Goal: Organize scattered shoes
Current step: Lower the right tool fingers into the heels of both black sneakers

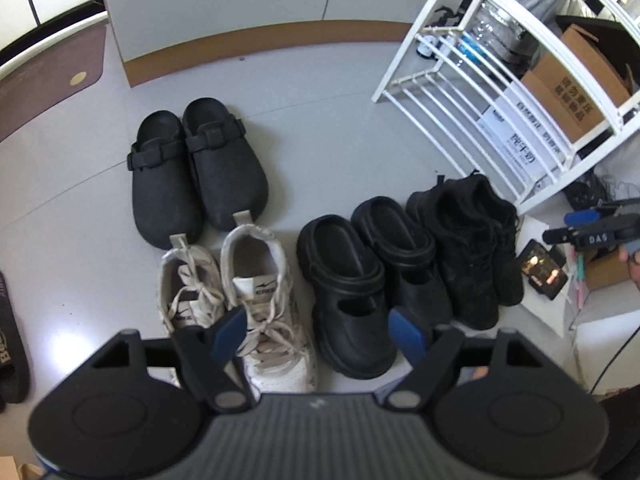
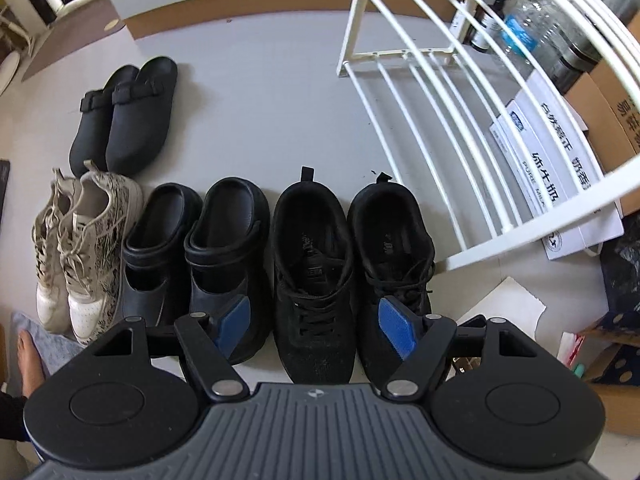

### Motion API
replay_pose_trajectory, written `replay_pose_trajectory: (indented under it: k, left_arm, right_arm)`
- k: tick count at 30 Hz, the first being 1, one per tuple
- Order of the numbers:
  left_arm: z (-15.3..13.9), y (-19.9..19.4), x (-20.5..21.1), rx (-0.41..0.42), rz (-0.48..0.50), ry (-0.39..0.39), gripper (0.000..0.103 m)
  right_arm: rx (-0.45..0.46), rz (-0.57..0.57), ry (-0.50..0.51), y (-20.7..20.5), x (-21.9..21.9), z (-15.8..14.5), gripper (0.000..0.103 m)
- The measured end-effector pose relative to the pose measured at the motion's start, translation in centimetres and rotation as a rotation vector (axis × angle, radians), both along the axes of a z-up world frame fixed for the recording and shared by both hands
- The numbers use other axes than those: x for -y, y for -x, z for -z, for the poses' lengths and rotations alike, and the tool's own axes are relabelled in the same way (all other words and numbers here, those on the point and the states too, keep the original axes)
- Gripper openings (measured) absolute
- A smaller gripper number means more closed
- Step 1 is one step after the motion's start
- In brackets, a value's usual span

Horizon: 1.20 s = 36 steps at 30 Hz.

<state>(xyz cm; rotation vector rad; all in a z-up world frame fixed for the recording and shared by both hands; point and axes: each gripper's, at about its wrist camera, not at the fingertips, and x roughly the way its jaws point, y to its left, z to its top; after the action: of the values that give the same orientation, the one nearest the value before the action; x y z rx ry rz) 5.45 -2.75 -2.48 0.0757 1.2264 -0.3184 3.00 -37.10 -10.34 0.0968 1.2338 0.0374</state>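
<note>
Both grippers, left gripper point(image 1: 320, 338) and right gripper point(image 2: 316, 326), hang above the floor with fingers spread wide, holding nothing. Below them, white sneakers point(image 1: 244, 300), black platform clogs point(image 1: 368, 276) and black sneakers point(image 2: 352, 268) form one row; dark slip-on clogs point(image 1: 196, 168) sit just behind, near the white rack point(image 2: 440, 120).

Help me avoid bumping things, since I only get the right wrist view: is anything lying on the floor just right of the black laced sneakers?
Observer: Yes, a phone with a lit screen lies right beside the black sneakers.
Operator: Where is the left claw?
Observer: The left claw is open and empty, over the toes of the white sneakers and the black clogs.
</note>
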Motion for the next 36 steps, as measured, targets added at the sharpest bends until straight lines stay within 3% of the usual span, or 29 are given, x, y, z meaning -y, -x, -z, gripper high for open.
replay_pose_trajectory:
  k: [7, 16, 28, 36]
  left_arm:
    - [2.0, -0.8, -1.8, -0.049, -0.034, -0.037, 0.080]
    - [2.2, -1.9, -2.6, -0.056, -0.060, -0.030, 0.080]
    - [2.9, -2.0, -2.0, -0.075, -0.057, -0.018, 0.080]
    - [4.1, -2.5, -2.1, -0.115, -0.072, -0.029, 0.080]
  right_arm:
    - [-0.038, 0.026, 0.005, -1.0, 1.4, 2.0, 0.076]
    - [-0.081, 0.090, -0.047, -3.7, 3.5, 6.2, 0.072]
    - [0.025, 0.103, -0.052, -7.6, 4.0, 10.3, 0.066]
    - [0.033, 0.078, -0.035, -8.3, 3.6, 13.4, 0.062]
